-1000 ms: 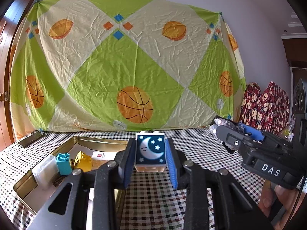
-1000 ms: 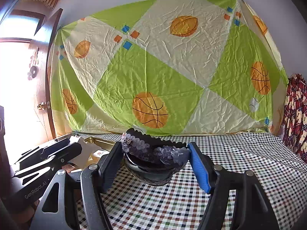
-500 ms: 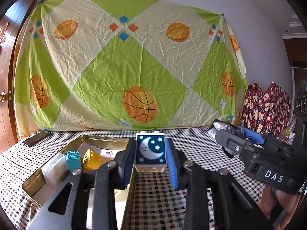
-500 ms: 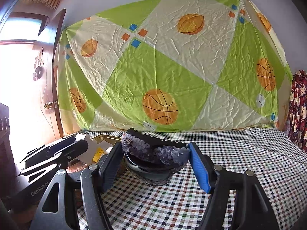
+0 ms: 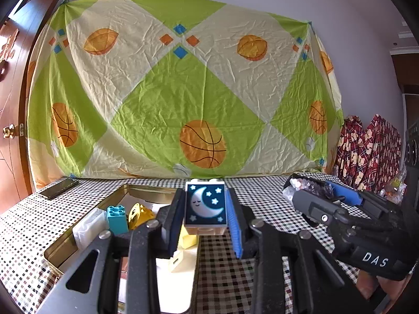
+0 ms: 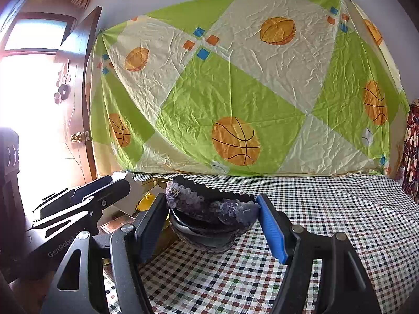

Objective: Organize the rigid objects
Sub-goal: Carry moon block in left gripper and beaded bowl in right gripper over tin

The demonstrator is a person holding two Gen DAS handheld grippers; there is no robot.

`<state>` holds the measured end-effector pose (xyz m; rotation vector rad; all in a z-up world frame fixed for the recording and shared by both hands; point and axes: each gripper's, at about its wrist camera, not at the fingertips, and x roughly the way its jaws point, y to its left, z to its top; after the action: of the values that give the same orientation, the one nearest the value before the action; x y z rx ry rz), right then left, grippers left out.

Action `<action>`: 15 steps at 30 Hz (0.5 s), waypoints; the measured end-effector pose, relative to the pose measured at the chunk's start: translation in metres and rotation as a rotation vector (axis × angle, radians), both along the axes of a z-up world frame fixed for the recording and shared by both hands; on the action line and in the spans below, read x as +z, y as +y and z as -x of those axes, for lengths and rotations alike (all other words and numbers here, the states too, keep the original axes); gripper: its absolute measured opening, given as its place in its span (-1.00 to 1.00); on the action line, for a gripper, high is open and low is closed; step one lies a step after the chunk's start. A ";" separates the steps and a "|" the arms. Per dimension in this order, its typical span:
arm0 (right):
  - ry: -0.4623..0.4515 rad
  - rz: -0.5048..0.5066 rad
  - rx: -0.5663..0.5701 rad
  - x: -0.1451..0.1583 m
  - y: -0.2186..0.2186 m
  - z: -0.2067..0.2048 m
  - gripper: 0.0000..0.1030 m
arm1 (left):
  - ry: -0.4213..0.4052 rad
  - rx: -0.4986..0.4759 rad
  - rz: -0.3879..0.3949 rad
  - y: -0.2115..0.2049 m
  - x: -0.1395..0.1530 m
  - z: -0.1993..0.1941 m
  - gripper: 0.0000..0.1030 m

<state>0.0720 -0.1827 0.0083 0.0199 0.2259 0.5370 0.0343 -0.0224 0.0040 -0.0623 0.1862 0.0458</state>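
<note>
Gold metal tin [image 5: 86,231] on the left of the checked tablecloth [image 5: 264,198], lid off. Inside: turquoise block [image 5: 117,219] standing upright, yellow piece [image 5: 140,216] just to its right, white translucent piece [image 5: 89,226] to its left, pale yellow block [image 5: 189,239] and a small cream piece [image 5: 176,261] nearer, on a white sheet lining the floor of the tin.

Left gripper [image 5: 205,213] clamped on the moon block [image 5: 205,206], held off the cloth above the tin's right wall, moon-and-stars face toward the camera. Right gripper [image 6: 213,216] closed around the sequinned headbands [image 6: 209,206], a bundle of dark curved bands with purple sequins, pressed between black pad on the left and blue pad on the right; held just right of the tin's rim [image 6: 153,181], whether resting on the cloth cannot be told.

Phone [image 5: 59,188] lying near the far left edge of the table. Wide bare stretch of checked cloth to the right and far side. Basketball-print sheet [image 5: 183,91] hanging along the far edge; wooden door [image 6: 83,99] at left.
</note>
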 end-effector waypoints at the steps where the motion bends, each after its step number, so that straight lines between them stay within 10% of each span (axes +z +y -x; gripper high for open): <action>1: 0.001 0.000 0.004 0.000 0.002 0.000 0.37 | 0.000 0.005 0.003 0.002 0.000 0.000 -0.41; 15: -0.004 0.024 0.055 0.001 0.029 0.008 0.37 | -0.002 0.055 0.022 0.029 -0.003 0.009 -0.41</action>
<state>0.0638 -0.1540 0.0091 -0.0111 0.2291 0.5892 0.0252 0.0069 0.0014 -0.0899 0.1830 0.0984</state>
